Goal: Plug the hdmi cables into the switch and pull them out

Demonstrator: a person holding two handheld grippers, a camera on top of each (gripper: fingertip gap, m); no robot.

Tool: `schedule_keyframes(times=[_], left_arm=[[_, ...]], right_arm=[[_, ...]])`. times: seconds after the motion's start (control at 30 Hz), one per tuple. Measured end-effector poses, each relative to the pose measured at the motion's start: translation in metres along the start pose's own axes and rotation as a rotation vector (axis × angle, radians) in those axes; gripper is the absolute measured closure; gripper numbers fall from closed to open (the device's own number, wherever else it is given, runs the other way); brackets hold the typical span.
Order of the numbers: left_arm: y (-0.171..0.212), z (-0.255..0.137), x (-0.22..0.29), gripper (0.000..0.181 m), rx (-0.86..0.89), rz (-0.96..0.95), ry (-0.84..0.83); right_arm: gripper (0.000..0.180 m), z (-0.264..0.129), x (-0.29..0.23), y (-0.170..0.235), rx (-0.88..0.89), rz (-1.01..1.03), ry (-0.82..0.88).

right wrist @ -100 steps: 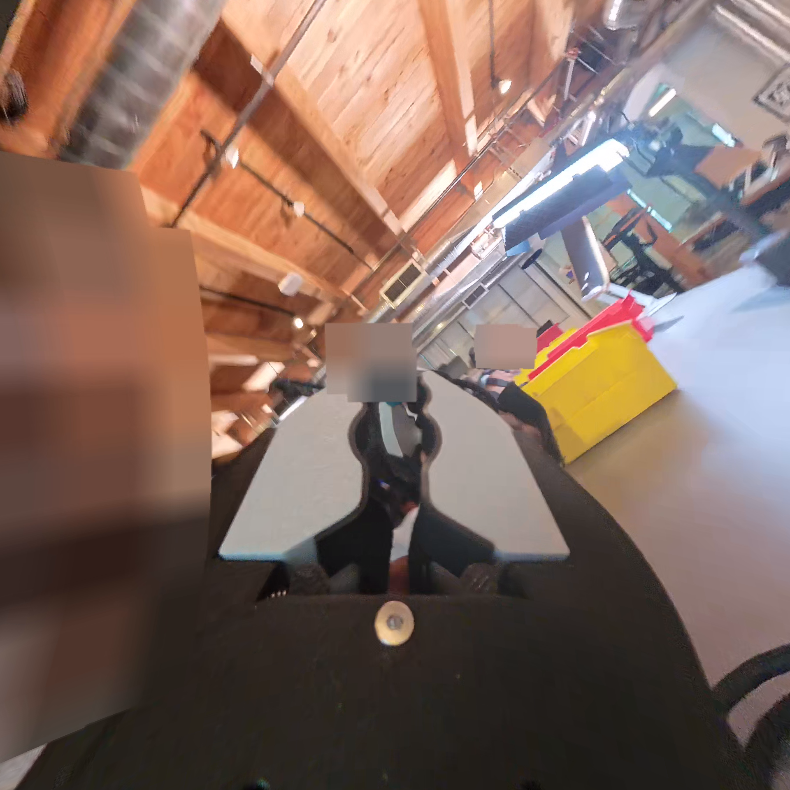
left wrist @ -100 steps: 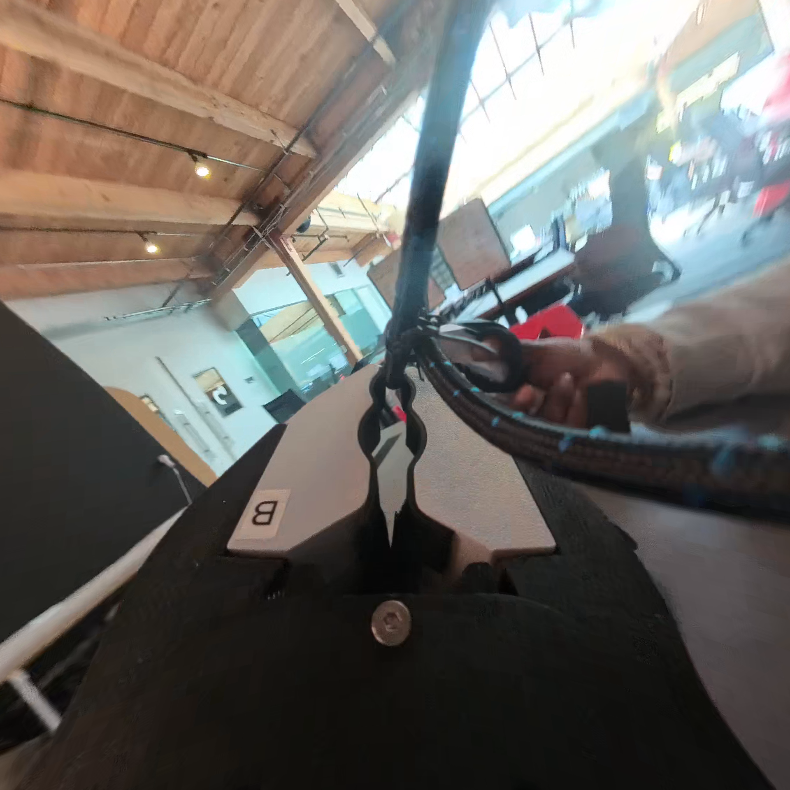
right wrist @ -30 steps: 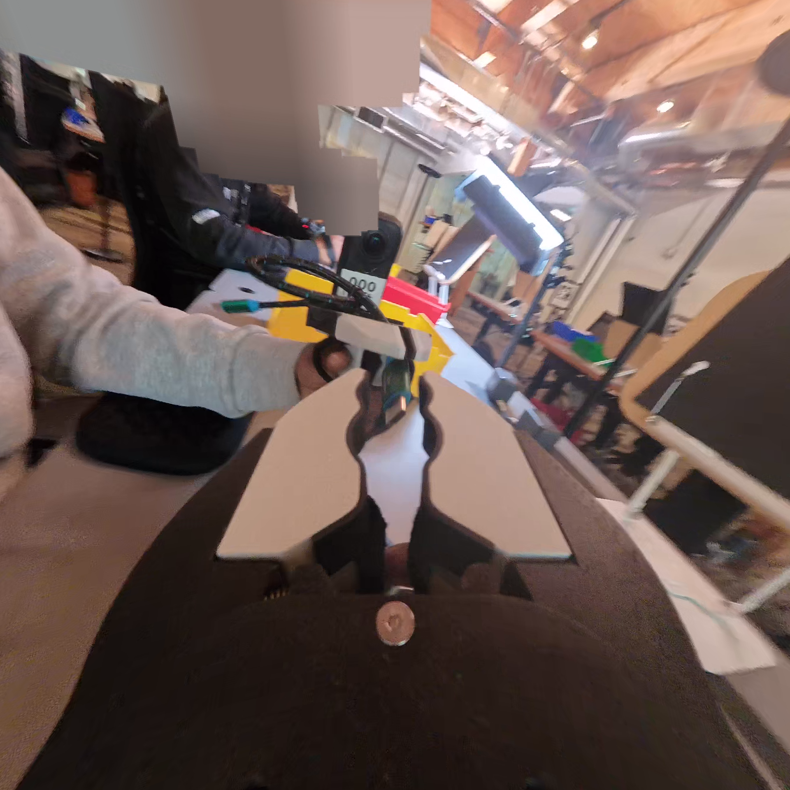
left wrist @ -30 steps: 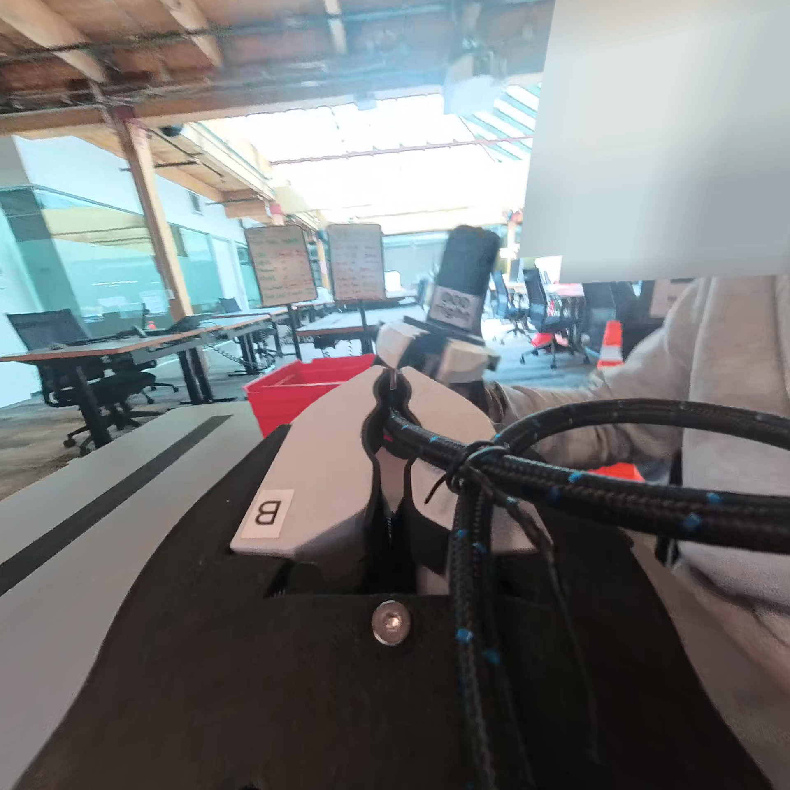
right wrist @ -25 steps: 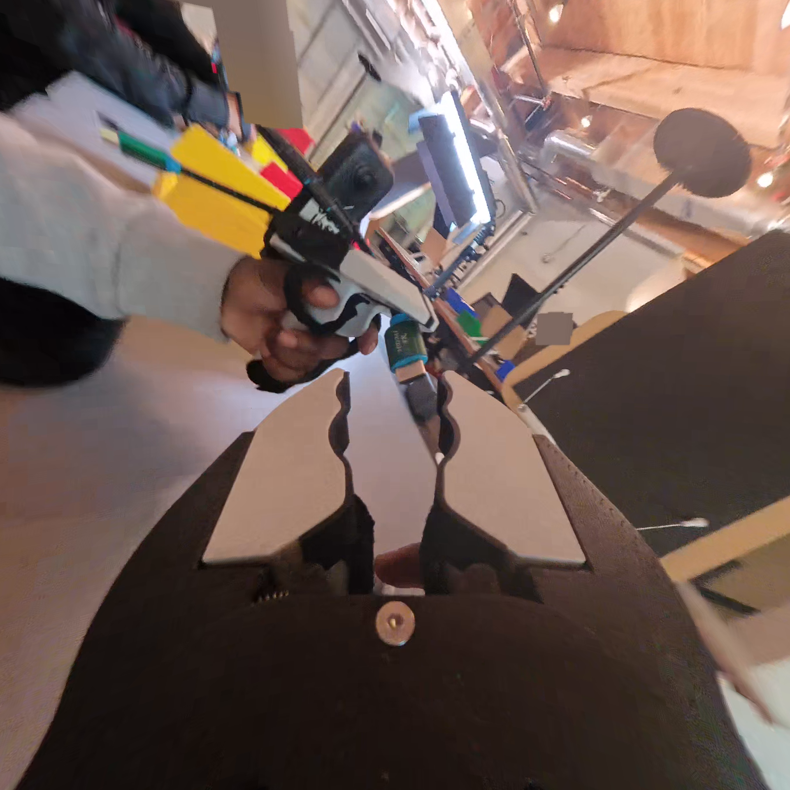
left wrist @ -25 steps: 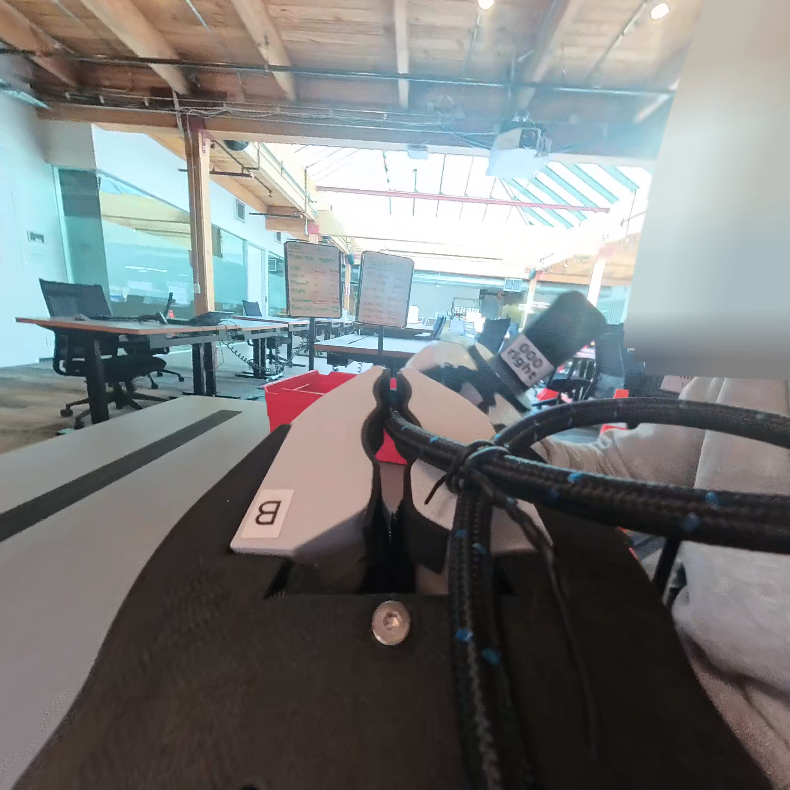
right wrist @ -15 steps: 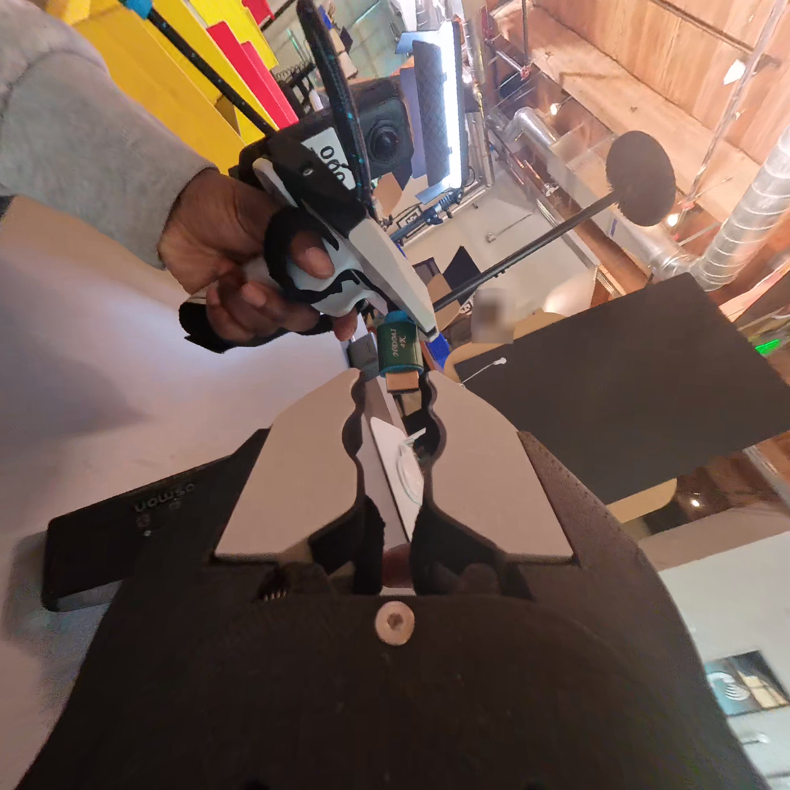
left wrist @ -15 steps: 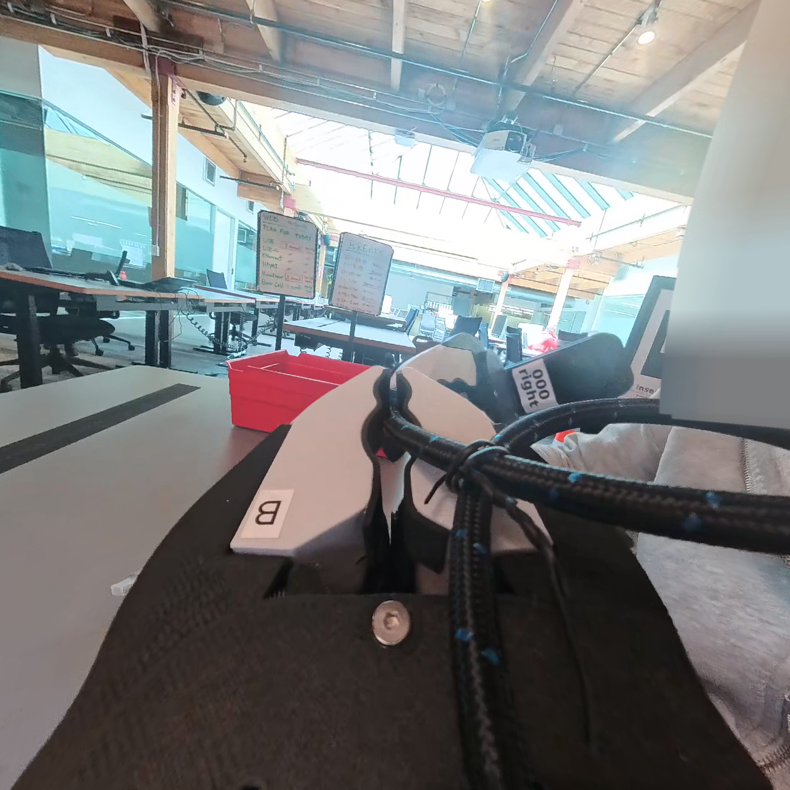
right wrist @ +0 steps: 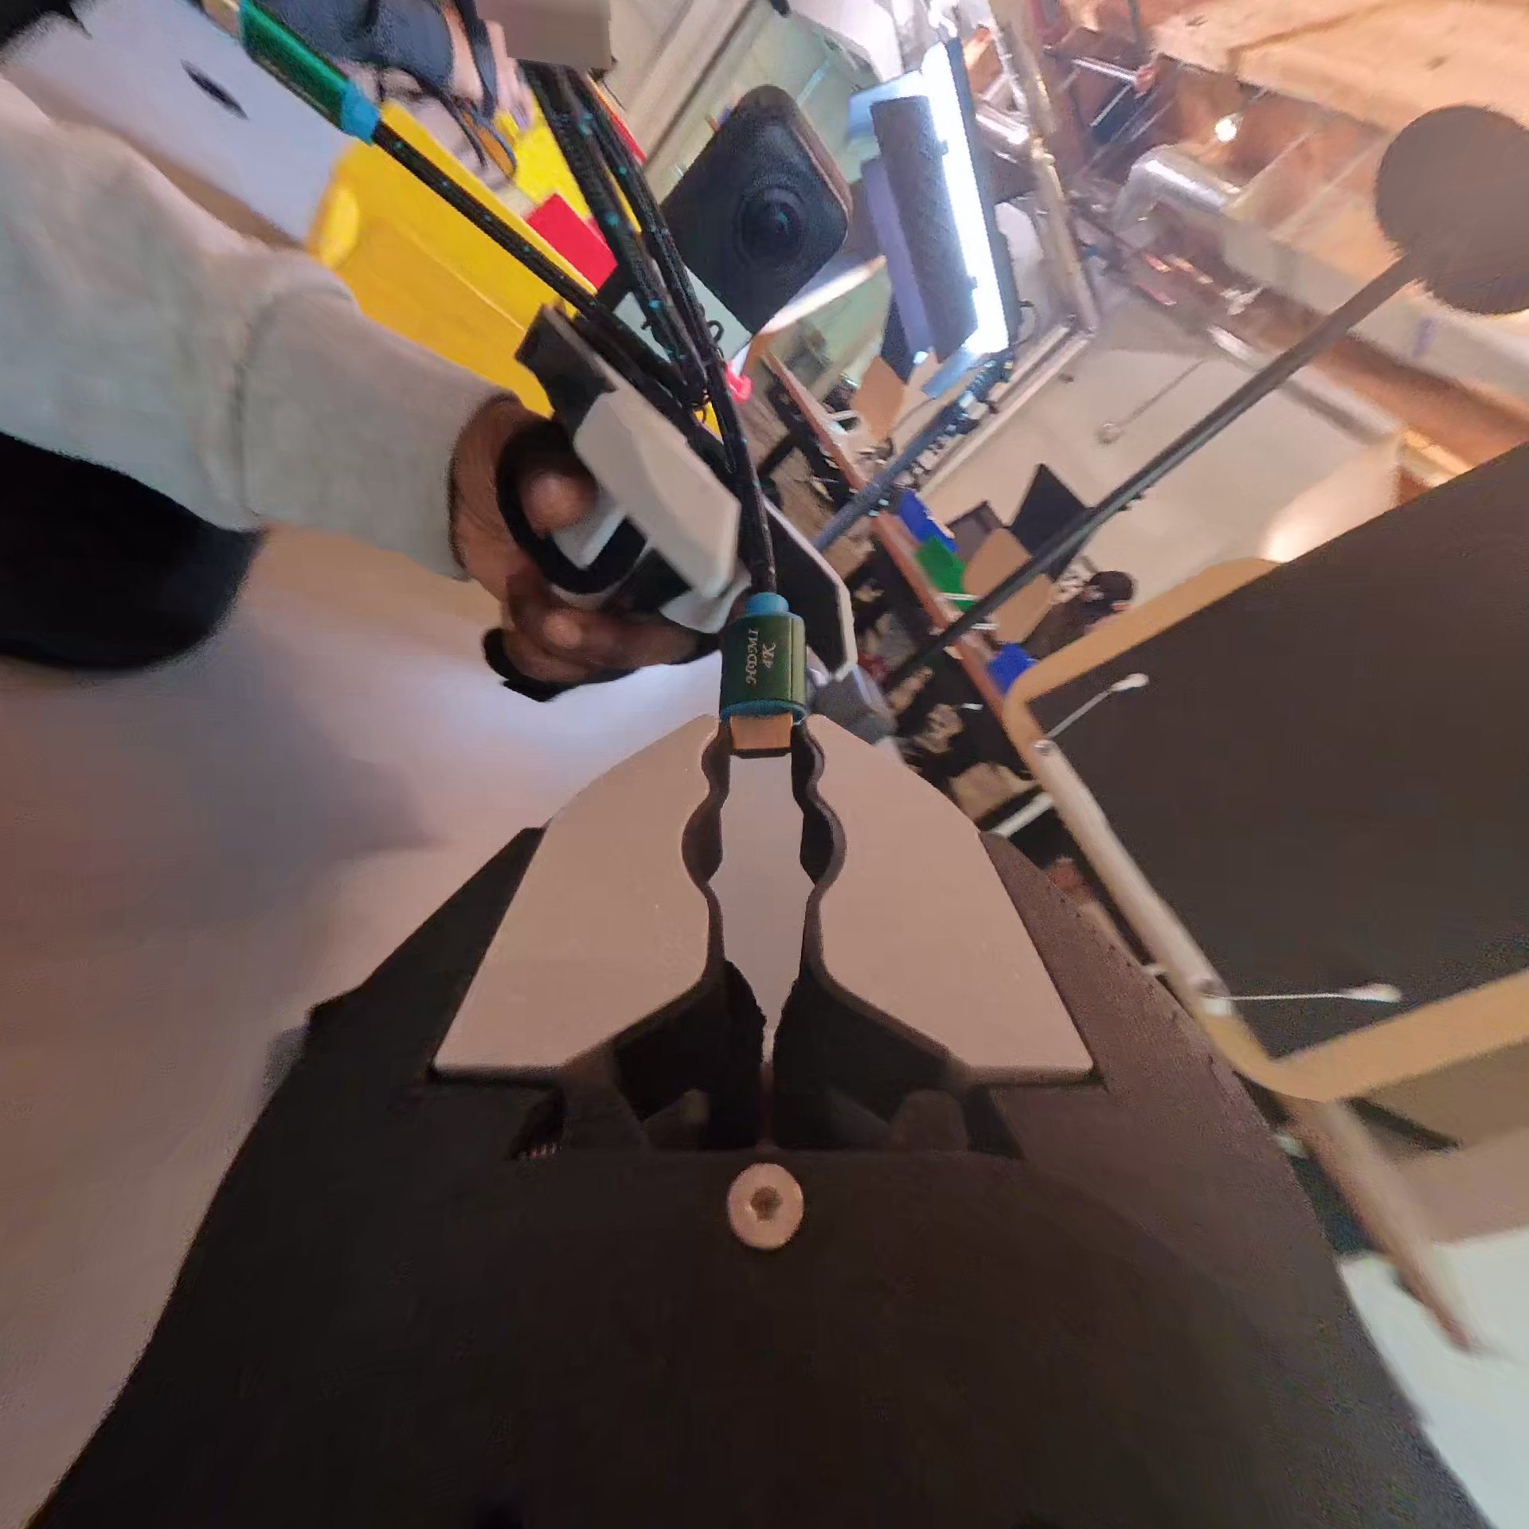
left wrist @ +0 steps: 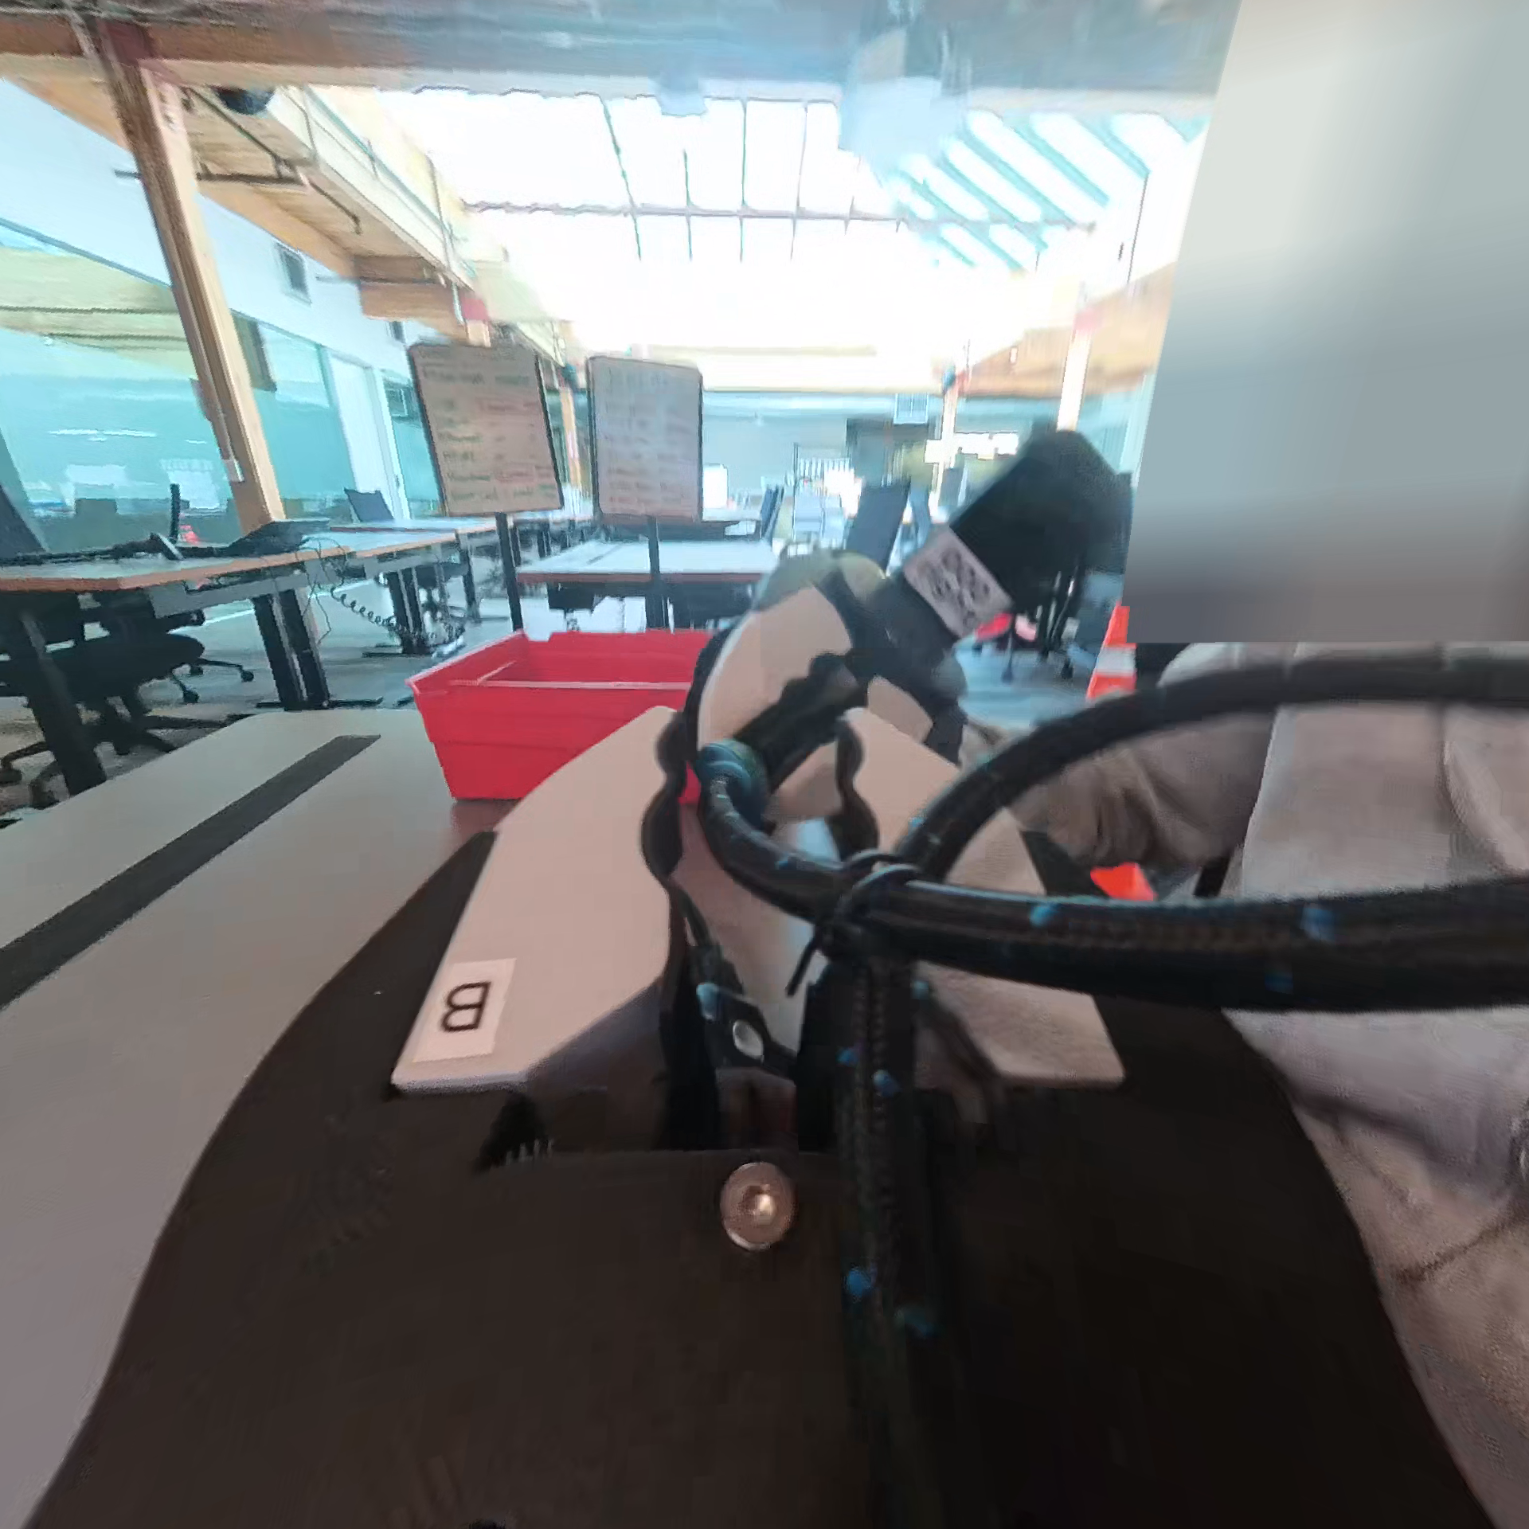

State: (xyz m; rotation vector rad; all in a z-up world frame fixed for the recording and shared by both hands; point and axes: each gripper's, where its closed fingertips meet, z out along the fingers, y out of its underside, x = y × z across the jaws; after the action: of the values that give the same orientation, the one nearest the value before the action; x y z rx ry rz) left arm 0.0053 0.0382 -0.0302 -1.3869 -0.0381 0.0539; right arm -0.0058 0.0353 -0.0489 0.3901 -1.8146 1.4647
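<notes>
- Braided HDMI cable point(left wrist: 1158, 935): black sheath with blue flecks, coiled and tied in a loop across the left gripper point(left wrist: 749, 794). Judged light and floppy along its length, springy in the coil, so it will swing and tug; the rough braid should give decent grip.
- Left gripper, seen from the right wrist view point(right wrist: 711, 529): fingers look spread in its own view, with the cable running between them just behind the plug. Cannot tell for sure if they still pinch it.
- Green HDMI plug point(right wrist: 761, 662): rigid metal shell, probably slick. Best taken on the flat sides of the shell, not on the braid. It sits at the tips of the right gripper point(right wrist: 759, 745), below the left gripper.
- Plug's long axis runs about in line with the right gripper's fingers; gold connector tip point(right wrist: 757, 735) points back toward the right gripper's camera, cable end points away.
- Right gripper: fingers nearly together, pinching the gold tip at their very ends. Shallow hold, could slip.
- Switch: not in view in either picture.
</notes>
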Motion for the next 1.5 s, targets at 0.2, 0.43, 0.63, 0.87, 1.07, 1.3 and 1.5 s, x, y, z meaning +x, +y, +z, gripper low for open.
schedule_keyframes(times=[0.2,0.43,0.63,0.87,1.07,1.3,1.5], left_arm=[[0.02,0.004,0.011,0.14,-0.145,0.181,0.02],[0.027,-0.002,0.012,0.144,-0.211,0.267,0.026],[0.036,0.0,0.014,0.156,-0.259,0.28,0.039],[0.038,0.001,0.01,0.153,-0.262,0.249,0.018],[0.034,0.002,0.009,0.159,-0.231,0.229,0.015],[0.031,0.002,0.002,0.16,-0.22,0.211,-0.026],[0.035,-0.012,-0.032,0.16,-0.26,0.195,-0.209]], right_arm=[[0.165,0.0,-0.015,-0.005,0.073,0.271,-0.21],[0.165,-0.006,-0.022,-0.009,0.133,0.495,-0.374],[0.165,-0.007,-0.026,-0.007,0.12,0.546,-0.422],[0.165,-0.007,-0.027,-0.003,0.102,0.618,-0.454],[0.165,-0.006,-0.025,-0.002,0.107,0.676,-0.461],[0.163,-0.005,-0.018,0.001,0.119,0.73,-0.426],[0.108,-0.016,-0.032,0.043,-0.258,0.512,-0.45]])
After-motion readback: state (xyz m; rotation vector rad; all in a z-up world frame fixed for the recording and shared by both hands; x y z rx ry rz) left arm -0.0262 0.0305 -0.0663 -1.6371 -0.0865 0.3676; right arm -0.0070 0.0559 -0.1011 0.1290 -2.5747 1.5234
